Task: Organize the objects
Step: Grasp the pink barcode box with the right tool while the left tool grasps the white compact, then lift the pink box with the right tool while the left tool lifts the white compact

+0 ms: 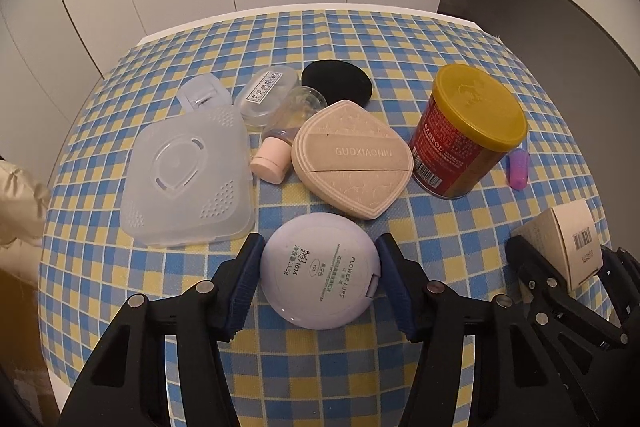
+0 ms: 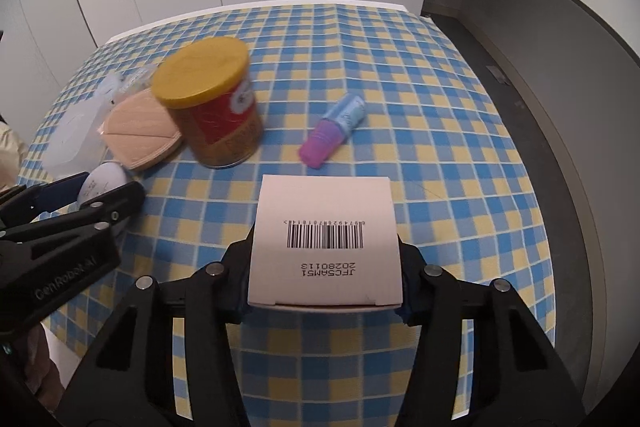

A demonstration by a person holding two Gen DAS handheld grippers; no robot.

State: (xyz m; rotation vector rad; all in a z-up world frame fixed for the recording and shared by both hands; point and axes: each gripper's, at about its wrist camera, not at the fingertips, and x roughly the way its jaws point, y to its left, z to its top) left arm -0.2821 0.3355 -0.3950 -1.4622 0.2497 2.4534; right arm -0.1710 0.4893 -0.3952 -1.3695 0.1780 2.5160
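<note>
L gripper (image 1: 320,281) clamps round lilac compact (image 1: 320,269) at near table edge. R gripper (image 2: 324,279) clenched on white box (image 2: 324,239), near edge too. Open checked cloth (image 2: 440,107) far/right. Red can (image 2: 212,103) lid on, clear case (image 1: 188,175) closed; contents unseen.

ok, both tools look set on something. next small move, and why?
Probably lift both straight up a little. The left tool has its blue pads against the sides of the round lilac powder compact, and the right tool is clamped on the white barcoded carton. The beige teardrop puff case and the red yellow-lidded can sit close, so sliding sideways may knock them.
</note>
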